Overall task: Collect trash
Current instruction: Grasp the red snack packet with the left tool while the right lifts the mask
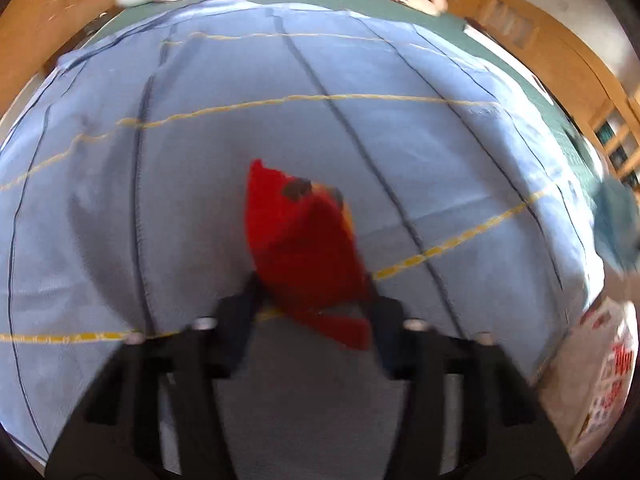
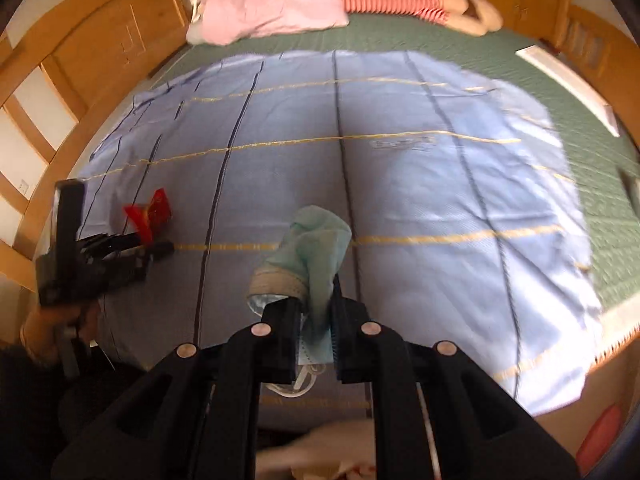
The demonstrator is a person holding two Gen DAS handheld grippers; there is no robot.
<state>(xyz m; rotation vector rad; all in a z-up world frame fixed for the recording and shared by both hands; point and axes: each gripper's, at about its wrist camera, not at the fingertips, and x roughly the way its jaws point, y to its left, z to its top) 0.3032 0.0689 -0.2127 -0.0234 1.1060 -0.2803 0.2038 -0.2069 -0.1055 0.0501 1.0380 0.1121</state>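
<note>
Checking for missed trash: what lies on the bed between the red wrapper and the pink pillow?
Only bare blue sheet and green mattress between wrapper and pillow, in the right wrist view.

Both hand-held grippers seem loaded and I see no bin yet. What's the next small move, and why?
Probably lift both clear of the blanket and carry them toward wherever the trash goes. The left hand-held gripper has a red wrapper between its fingers, low over the blanket, and the right hand-held gripper is shut on a face mask. No bin shows in either view.
</note>
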